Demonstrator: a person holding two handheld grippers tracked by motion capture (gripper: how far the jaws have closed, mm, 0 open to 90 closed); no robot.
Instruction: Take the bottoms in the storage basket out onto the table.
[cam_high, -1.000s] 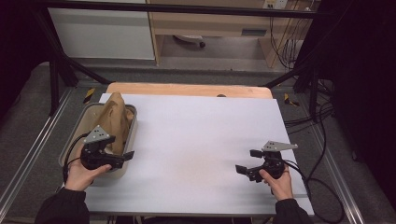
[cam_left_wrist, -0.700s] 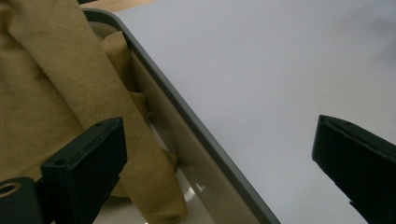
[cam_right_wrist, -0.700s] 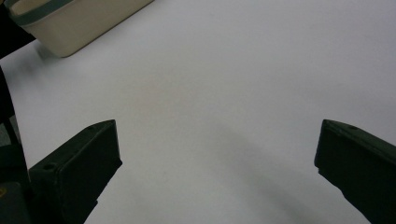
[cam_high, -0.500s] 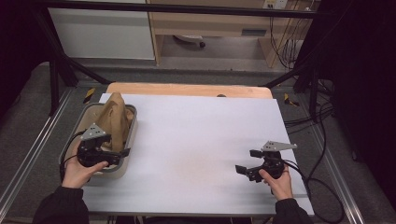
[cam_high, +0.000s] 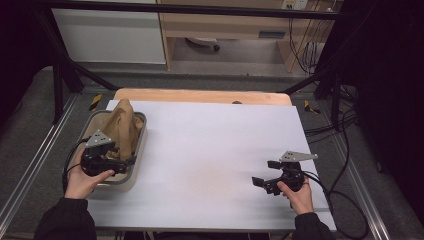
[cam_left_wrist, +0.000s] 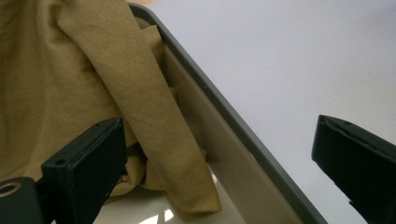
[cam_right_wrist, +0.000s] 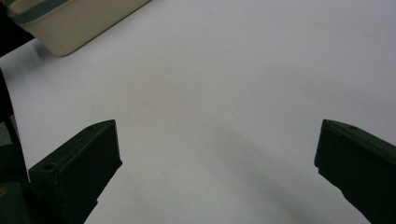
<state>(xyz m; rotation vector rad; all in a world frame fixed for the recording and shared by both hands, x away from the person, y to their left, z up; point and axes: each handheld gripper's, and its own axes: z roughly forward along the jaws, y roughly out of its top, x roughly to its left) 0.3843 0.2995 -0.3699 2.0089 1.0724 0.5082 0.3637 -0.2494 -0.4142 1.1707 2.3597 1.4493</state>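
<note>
A tan cloth (cam_high: 123, 129) is heaped upright in a beige tub with a grey rim (cam_high: 140, 145) at the table's left. My left gripper (cam_high: 126, 165) is at the tub's near right side and is open. In the left gripper view the left gripper (cam_left_wrist: 215, 144) straddles the tub's rim (cam_left_wrist: 233, 123): one jaw is inside beside the cloth (cam_left_wrist: 70, 70), the other over the white table. Nothing is pinched between them. My right gripper (cam_high: 266, 173) rests low over the table at the near right, open, and in the right gripper view the right gripper (cam_right_wrist: 215, 149) has only bare table between its jaws.
A white sheet (cam_high: 215, 150) covers the table, with a wooden edge (cam_high: 200, 95) at the back. Metal rails run along both sides. Cables (cam_high: 340, 165) trail off the right edge. The tub's corner (cam_right_wrist: 70, 23) is far across the table in the right gripper view.
My left gripper has shifted a little left and away, closer over the tub's rim. The right gripper has stayed put.
</note>
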